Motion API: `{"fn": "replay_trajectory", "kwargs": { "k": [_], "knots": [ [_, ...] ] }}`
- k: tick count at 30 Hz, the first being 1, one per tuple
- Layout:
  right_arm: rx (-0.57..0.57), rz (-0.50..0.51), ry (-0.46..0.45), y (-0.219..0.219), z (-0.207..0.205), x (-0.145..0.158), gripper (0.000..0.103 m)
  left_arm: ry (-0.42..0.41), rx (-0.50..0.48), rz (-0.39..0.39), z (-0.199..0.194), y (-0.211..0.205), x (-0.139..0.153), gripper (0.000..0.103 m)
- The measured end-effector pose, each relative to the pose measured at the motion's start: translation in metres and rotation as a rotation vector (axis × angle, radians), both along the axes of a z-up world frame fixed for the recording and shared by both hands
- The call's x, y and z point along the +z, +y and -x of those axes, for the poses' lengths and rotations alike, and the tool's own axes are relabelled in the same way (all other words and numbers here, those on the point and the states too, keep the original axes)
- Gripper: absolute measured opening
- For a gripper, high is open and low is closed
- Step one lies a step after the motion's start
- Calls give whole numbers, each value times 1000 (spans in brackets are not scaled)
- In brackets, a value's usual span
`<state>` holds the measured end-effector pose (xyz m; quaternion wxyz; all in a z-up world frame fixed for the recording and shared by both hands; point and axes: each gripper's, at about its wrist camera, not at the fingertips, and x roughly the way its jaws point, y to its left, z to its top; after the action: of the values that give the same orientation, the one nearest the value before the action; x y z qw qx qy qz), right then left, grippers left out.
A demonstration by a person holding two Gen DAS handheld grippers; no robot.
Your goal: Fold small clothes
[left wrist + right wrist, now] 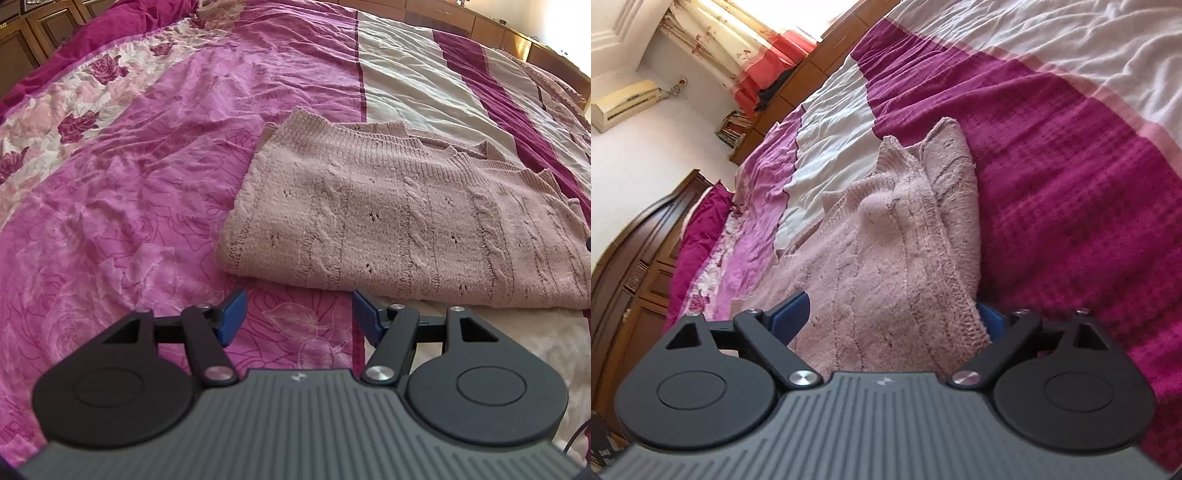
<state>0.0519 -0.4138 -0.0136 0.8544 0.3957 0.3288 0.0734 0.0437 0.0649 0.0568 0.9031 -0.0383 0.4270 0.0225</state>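
Left wrist view is showing the pink knitted sweater (406, 221) lying folded on the bedspread (129, 184), just ahead of the left gripper (299, 317) and reaching off to the right of its fingers. The near folded edge is sitting just beyond the blue pads (232, 317), apart from them. The left gripper's fingers are standing apart with nothing between them, only the flowered cloth of the bedspread showing in the gap. Beyond the sweater, cream and dark magenta stripes are running away from the fingers toward a wooden bed frame (517, 40).

Right wrist view is showing the same sweater (886, 277) passing between the fingers of the right gripper (897, 317) and stretching ahead of them in a rumpled ridge. These fingers are spread wide; the left pad (790, 314) is standing at the knit's edge, while the right pad is mostly hidden behind the fabric, and no pressing on the knit is showing. To the right of the fingers the magenta stripe (1071, 166) is lying bare. Far ahead and to the left, a curtain (738, 44), an air conditioner (624, 99) and a dark wooden headboard (639, 240) are showing.
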Motion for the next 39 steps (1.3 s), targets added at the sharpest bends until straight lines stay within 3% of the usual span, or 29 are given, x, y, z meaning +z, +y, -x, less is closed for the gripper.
{"fn": "replay_trajectory", "kwargs": {
  "k": [5,10,13,23,34,39],
  "knots": [
    [7,-23,4,-1,-9,-3,86,0,-10,-5,0,-3,-1,65],
    [0,-7,19,0,-10,-8,57,1,-11,-5,0,-3,-1,65],
    [-13,-44,21,-5,-9,-14,50,7,-11,-9,0,-3,-3,65],
    [25,-92,18,-14,-14,-24,50,15,-10,-9,1,-4,-6,65],
    [23,-74,8,-10,-14,-23,50,12,-12,-21,6,-7,-3,65],
    [-16,-91,-9,-10,-9,-23,37,-3,-12,-26,10,-6,3,65]
  ]
}}
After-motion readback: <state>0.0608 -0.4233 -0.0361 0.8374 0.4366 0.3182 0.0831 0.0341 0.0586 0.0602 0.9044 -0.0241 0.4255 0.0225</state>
